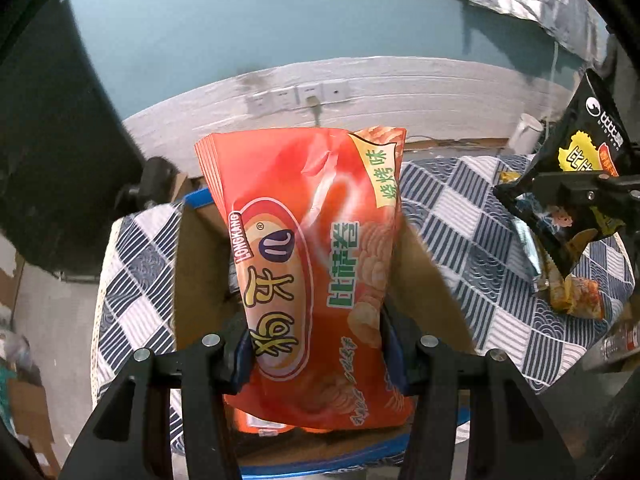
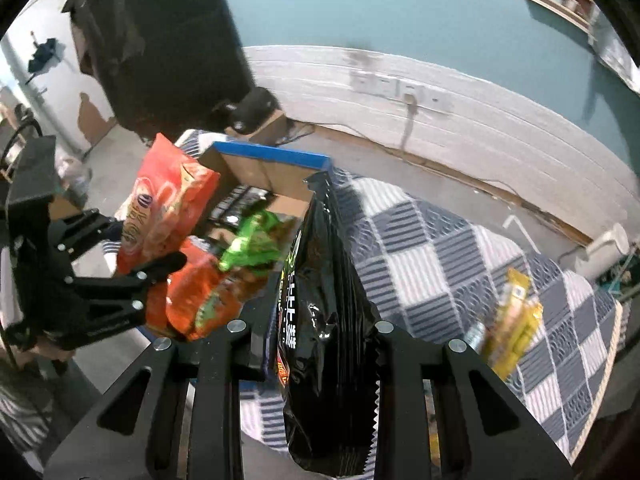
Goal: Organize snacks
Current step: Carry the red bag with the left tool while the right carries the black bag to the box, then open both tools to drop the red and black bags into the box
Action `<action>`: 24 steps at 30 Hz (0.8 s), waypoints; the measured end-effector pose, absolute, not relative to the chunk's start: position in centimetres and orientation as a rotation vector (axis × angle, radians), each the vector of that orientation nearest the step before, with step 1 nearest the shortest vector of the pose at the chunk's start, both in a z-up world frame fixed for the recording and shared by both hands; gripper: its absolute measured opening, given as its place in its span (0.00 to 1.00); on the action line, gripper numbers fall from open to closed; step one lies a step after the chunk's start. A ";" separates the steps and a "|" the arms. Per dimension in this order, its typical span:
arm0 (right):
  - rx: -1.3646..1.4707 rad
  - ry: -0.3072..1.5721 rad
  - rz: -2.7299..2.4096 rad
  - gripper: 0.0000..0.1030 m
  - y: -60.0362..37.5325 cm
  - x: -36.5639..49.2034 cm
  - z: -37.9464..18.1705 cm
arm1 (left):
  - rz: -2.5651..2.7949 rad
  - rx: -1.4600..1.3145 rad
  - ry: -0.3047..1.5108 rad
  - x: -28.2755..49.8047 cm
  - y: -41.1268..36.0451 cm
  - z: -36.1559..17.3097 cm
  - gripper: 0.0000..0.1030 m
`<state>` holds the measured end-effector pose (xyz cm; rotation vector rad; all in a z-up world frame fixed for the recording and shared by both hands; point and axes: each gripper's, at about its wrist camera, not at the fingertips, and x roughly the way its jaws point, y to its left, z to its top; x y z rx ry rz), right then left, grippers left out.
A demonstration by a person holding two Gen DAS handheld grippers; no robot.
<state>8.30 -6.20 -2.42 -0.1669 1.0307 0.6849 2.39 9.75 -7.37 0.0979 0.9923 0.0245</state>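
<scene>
Orange bag: an orange snack bag (image 1: 316, 280) stands upright in the middle of the left wrist view, long axis running from the fingers at the bottom of the frame up toward the wall; it hangs right over the open cardboard box (image 1: 196, 264).
Left gripper: the left gripper (image 1: 316, 356) is part-way closed, its pads pressing the orange bag's lower sides; in the right wrist view the same gripper (image 2: 160, 268) reaches in from the left edge, bag in tow.
Black bag: a black snack bag (image 2: 324, 320) fills the centre of the right wrist view, standing on end, long axis pointing away from the camera toward the box's blue rim.
Right gripper: the right gripper (image 2: 316, 344) is clamped tight on the black bag's lower part; from the left wrist view it (image 1: 576, 188) shows at the right edge, carrying that bag above the cloth.
Box: the box (image 2: 264, 168) sits upper left of centre in the right wrist view, already holding a green packet (image 2: 256, 240) and more orange packets (image 2: 200, 304).
Key relation: the orange bag is directly above the box, so the left hand looks nearer to a drop; the black bag lies just right of the box and must travel left.
Surroundings: yellow packets (image 2: 512, 320) remain on the checked cloth (image 2: 440, 256) at right.
</scene>
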 end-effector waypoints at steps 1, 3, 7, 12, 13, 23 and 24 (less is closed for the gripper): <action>-0.173 1.031 0.693 0.24 -5.5 8.3 -2.4 | 0.031 0.094 0.993 2.3 10.1 -7.4 0.52; -0.189 1.033 0.705 0.24 -4.0 8.3 -2.6 | 0.047 0.089 0.995 2.2 11.0 -7.6 0.52; -0.199 1.051 0.735 0.24 -1.5 8.4 -3.1 | 0.073 0.073 1.000 1.7 12.6 -8.1 0.52; -0.228 1.067 0.764 0.24 1.4 8.4 -3.9 | 0.086 0.044 1.009 1.5 14.1 -9.0 0.53; -0.230 1.072 0.769 0.24 1.8 8.4 -4.1 | 0.090 0.031 1.013 1.5 14.5 -9.3 0.53; -0.269 1.129 0.805 0.39 5.1 7.9 -5.8 | 0.120 0.014 1.052 1.8 15.0 -10.2 0.60; -0.266 1.127 0.804 0.44 5.1 7.8 -5.8 | 0.125 0.017 1.055 1.8 15.0 -10.2 0.65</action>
